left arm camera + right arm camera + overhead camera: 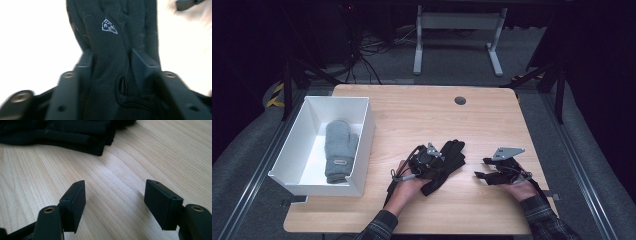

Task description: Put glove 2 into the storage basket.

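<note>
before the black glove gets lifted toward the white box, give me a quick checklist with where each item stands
1. Left hand-held gripper closed on the black glove: ok, the jaws press the fabric from both sides.
2. Whole glove caught, nothing trailing: cannot tell, its fingers and cuff spread past the gripper on the table.
3. Right hand-held gripper out of the way: ok, jaws open over bare wood, apart from the glove.
4. White box has room: ok, the grey mitten lies along its middle with bare floor beside it.
5. Path from the glove to the box: ok, bare tabletop between them.
</note>
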`<action>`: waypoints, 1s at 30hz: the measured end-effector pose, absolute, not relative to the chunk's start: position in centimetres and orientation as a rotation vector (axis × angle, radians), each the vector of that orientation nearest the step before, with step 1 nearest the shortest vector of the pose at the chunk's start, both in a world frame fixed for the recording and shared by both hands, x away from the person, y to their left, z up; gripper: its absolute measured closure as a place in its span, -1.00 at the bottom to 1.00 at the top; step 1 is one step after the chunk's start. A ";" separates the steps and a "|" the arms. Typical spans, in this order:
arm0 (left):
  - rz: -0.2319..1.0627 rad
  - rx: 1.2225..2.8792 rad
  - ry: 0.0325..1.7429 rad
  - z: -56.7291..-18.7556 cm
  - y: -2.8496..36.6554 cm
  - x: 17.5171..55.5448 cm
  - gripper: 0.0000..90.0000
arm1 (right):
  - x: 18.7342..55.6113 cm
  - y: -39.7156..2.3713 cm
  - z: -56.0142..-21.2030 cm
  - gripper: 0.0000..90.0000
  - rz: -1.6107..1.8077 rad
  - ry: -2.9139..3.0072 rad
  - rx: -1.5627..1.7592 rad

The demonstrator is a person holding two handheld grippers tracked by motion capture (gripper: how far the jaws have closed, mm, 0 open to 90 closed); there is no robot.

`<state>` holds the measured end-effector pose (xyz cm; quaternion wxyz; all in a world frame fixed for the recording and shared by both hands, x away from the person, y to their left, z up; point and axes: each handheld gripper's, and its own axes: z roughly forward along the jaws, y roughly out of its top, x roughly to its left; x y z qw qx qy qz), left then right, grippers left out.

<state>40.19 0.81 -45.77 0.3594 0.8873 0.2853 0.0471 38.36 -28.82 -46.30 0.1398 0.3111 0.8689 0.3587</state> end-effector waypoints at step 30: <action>0.059 2.215 0.786 -37.9 4.3 40.1 0.56 | 38.2 -28.7 -46.8 -0.42 1.070 2.476 0.886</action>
